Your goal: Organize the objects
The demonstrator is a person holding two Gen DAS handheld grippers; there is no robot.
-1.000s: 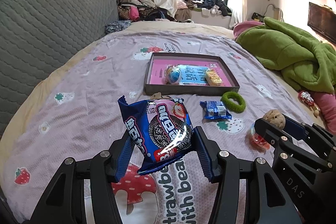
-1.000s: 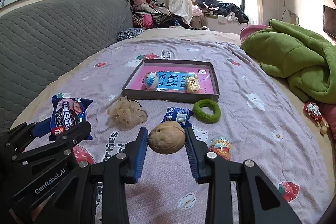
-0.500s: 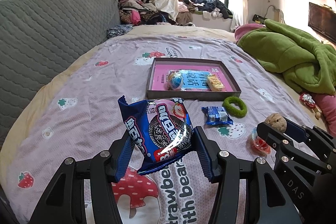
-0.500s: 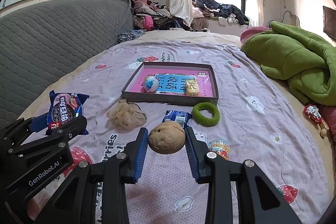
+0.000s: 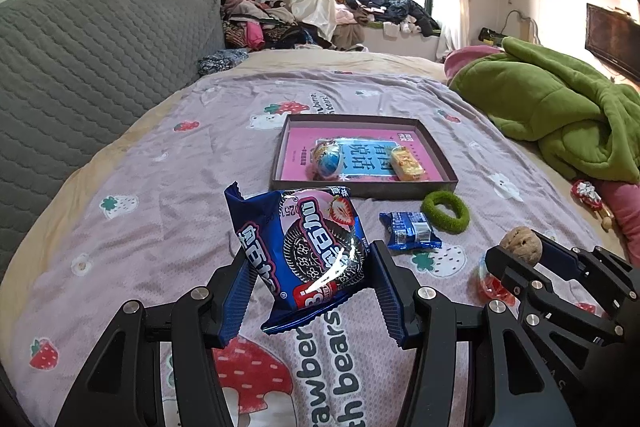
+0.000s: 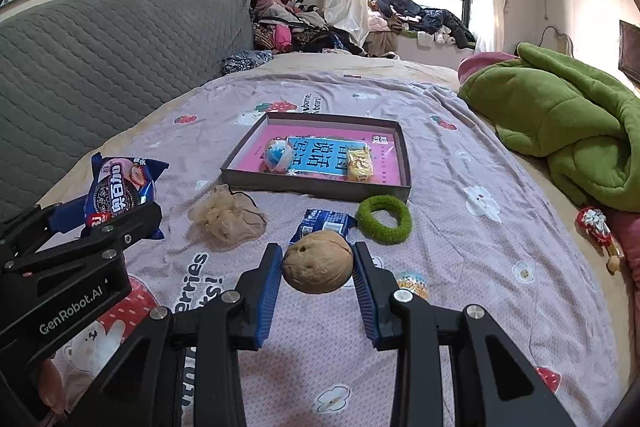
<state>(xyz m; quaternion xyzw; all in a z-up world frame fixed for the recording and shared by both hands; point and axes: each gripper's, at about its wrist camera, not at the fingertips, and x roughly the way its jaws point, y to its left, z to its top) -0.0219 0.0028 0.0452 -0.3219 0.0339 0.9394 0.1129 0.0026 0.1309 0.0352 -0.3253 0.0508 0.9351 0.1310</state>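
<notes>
Left hand-held gripper point(image 5: 310, 293) clamping cookie packet point(image 5: 304, 247), right hand-held gripper point(image 6: 318, 277) pinching walnut point(image 6: 318, 261)

- Blue foil cookie packet point(image 5: 308, 247): glossy, crinkled, with a bright glare streak;
- Round tan walnut point(image 6: 318, 262): matt, rough shell;
- Lilac printed cloth bedsheet point(image 6: 460, 227): matt, fine weave;
- Green ring-shaped hair tie point(image 6: 384, 214): fuzzy cloth;
- Grey headboard cover point(image 5: 80, 67): quilted cloth.

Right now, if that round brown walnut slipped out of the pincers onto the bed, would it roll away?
Probably a little: the walnut looks round and hard. The soft, wrinkled bedsheet would likely stop it soon.
</notes>
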